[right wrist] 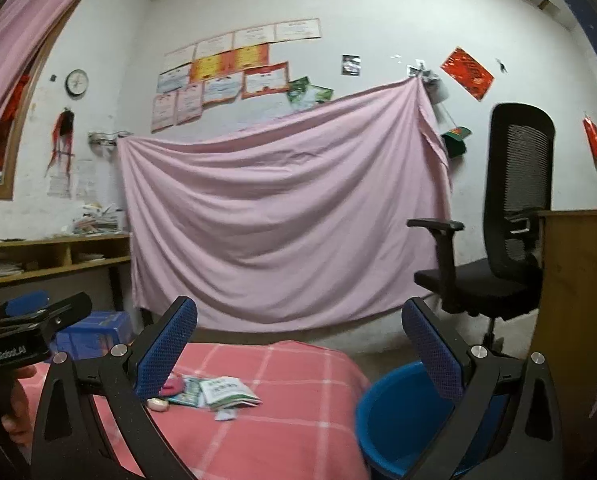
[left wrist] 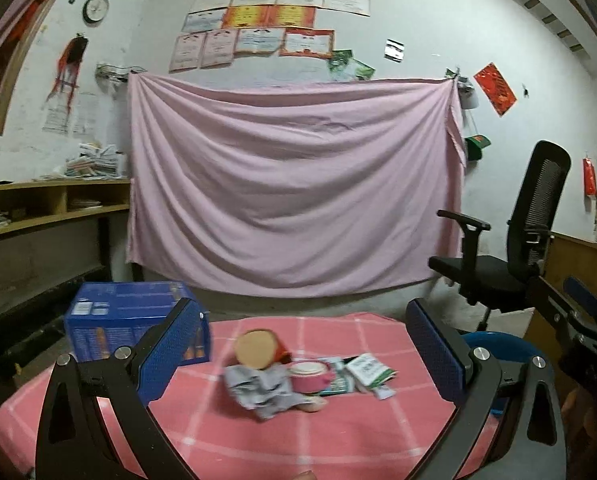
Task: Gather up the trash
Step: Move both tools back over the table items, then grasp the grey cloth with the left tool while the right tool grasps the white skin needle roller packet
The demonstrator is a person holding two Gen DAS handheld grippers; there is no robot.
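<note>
A heap of trash lies on the pink checked tablecloth point(left wrist: 358, 436): a crumpled grey paper point(left wrist: 260, 390), a tipped red cup point(left wrist: 258, 349), a small pink pot point(left wrist: 309, 376) and green-white packets point(left wrist: 368, 372). My left gripper point(left wrist: 304, 344) is open and empty, held above and short of the heap. My right gripper point(right wrist: 298, 350) is open and empty, above the table's right end. The packets point(right wrist: 226, 392) also show in the right wrist view. A blue bin point(right wrist: 402, 420) stands right of the table, below the right gripper's right finger.
A blue box point(left wrist: 114, 320) stands at the table's far left. A black office chair point(left wrist: 518, 248) stands at the right, by a wooden cabinet point(right wrist: 578, 320). A pink sheet point(left wrist: 290, 184) hangs on the back wall. Wooden shelves point(left wrist: 46, 204) run along the left.
</note>
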